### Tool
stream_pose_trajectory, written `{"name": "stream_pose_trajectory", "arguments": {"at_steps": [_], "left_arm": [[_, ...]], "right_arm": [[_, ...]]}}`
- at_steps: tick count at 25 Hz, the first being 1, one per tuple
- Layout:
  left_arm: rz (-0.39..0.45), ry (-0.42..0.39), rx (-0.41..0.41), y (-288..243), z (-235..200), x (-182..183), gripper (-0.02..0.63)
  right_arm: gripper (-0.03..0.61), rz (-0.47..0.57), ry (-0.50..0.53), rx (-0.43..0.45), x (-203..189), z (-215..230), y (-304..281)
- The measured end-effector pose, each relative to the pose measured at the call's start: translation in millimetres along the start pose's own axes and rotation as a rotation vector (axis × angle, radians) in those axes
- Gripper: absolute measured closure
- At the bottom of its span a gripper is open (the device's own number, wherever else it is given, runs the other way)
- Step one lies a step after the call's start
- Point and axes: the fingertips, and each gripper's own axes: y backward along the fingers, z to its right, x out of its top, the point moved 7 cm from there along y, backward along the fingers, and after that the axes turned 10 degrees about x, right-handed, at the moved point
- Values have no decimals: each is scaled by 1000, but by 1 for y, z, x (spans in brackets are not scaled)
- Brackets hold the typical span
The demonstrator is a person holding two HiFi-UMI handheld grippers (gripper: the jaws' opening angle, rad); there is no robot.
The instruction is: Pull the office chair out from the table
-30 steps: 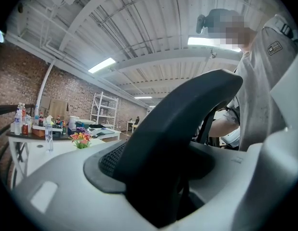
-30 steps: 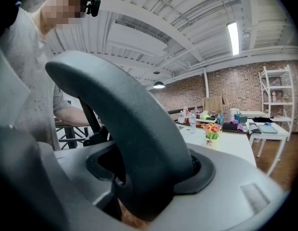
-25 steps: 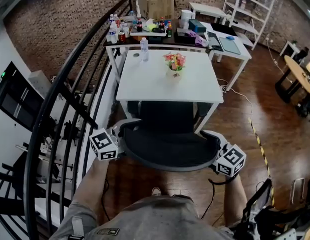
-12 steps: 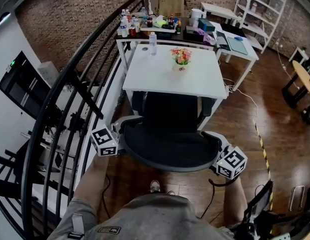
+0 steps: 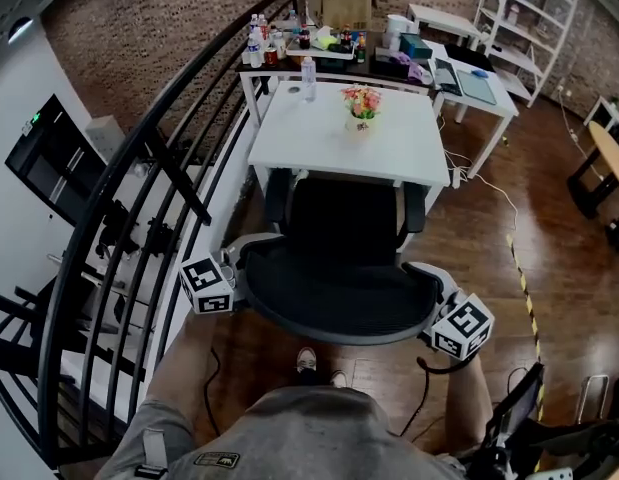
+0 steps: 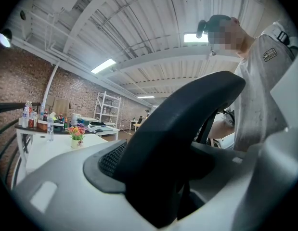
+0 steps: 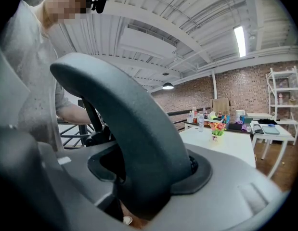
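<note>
Each pair of jaws is clenched on a side edge of the office chair (image 5: 339,286) back. The left gripper (image 5: 229,274) grips the grey frame on one flank and the right gripper (image 5: 436,293) grips the other. In both gripper views the dark curved rim of the back fills the gap between the jaws, so nothing else is held. The black mesh of the back stretches between the two pairs of jaws, at about their height.

Ahead of the jaws lies the seat (image 5: 341,218). Its front and the two armrests (image 5: 277,196) are still at the near edge of the white tabletop (image 5: 309,143). Farther ahead on that tabletop stand a small pot of flowers (image 5: 360,103) and a water bottle (image 5: 308,76). A black railing (image 5: 139,203) runs close beside the left jaws.

The chair looks bulky and fairly heavy, though it should roll easily on the wooden floor (image 5: 489,268). Its frame is stiff and its mesh springy, so the frame edges are the right hold. An uneven pull would probably swivel the chair, and a hard one could tip the back.
</note>
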Motion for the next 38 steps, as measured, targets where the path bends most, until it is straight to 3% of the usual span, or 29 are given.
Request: {"name": "stream_pose_trajectory", "arguments": {"at_steps": [11,38], "left_arm": [[8,-2,17,23,70,-7,310],[43,-33,-94,114,179,-24,351]], "right_arm": [[314,9,22,18,-14,-57,38],[311,6,-26,-45,-35,-208,77]]}}
